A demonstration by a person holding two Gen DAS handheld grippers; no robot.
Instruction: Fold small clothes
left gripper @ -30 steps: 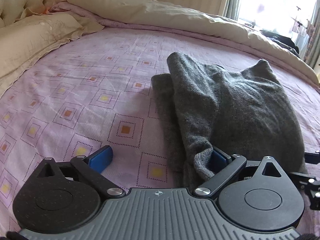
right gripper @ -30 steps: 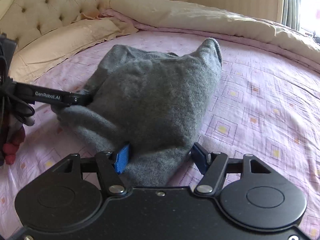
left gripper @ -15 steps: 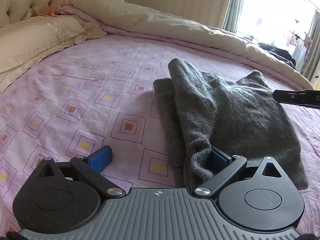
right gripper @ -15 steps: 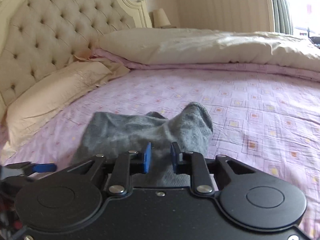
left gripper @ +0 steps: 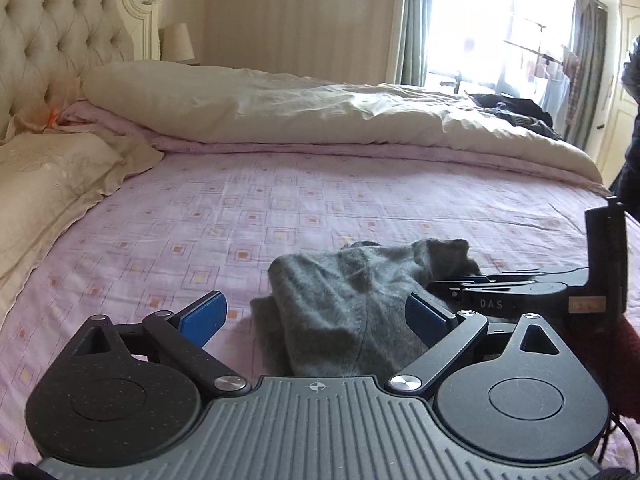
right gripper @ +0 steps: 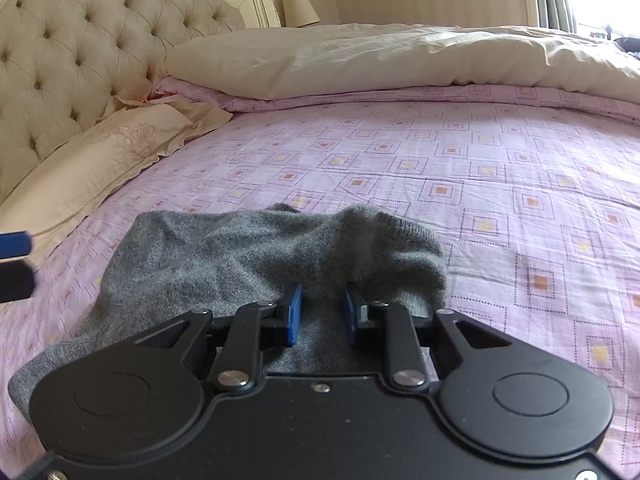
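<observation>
The right gripper (right gripper: 320,316) is clenching a bunched fold of the grey garment (right gripper: 248,252) between its narrowly set blue pads, low in the centre of its frame, angling down toward the bed. The left gripper (left gripper: 316,316) is standing wide, released, its right pad (left gripper: 426,318) touching the garment's edge while the left pad is hanging clear over the sheet (left gripper: 280,200). The garment is lying rumpled on the pink sheet, lower centre in both views, with the pillow (right gripper: 92,168) at the left.
</observation>
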